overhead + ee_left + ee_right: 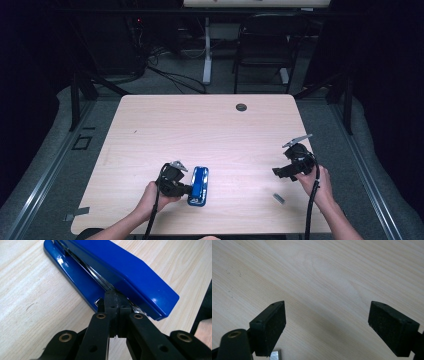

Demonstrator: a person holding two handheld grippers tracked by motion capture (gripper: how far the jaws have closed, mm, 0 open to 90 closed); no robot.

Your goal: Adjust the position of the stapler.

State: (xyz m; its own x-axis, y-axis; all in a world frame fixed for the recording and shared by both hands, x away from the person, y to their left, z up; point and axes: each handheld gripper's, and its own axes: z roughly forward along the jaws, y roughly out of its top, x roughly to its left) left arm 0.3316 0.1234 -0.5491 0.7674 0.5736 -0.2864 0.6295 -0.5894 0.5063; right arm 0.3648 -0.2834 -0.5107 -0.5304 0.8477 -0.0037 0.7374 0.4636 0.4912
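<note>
Light wood table (pixel 210 130), round grommet hole (pixel 241 107) near far edge. Dark room beyond, black chair (pixel 267 42) and white desk leg (pixel 207 50) behind the table.

Blue stapler (pixel 198 186) lying flat on the table near the front edge, left of centre, long axis running front to back. In the left gripper view: stapler (pixel 120 275) closed, chrome strip visible between top arm and base.

Left gripper (pixel 185 187) just left of the stapler, held in the left hand (pixel 152 197). Jaws fully together, tips (pixel 117 302) pressed against the stapler's side at the seam between arm and base. Nothing pinched between the pads; contact with the tips alone.

Right gripper (pixel 280 171) well apart, at the right side of the table, in the right hand (pixel 317 182). Jaws spread wide, pads (pixel 273 326) over bare wood, empty.

Small grey metal piece (pixel 278 198) on the table near the right gripper, also at the bottom edge of the right gripper view (pixel 275 355).
</note>
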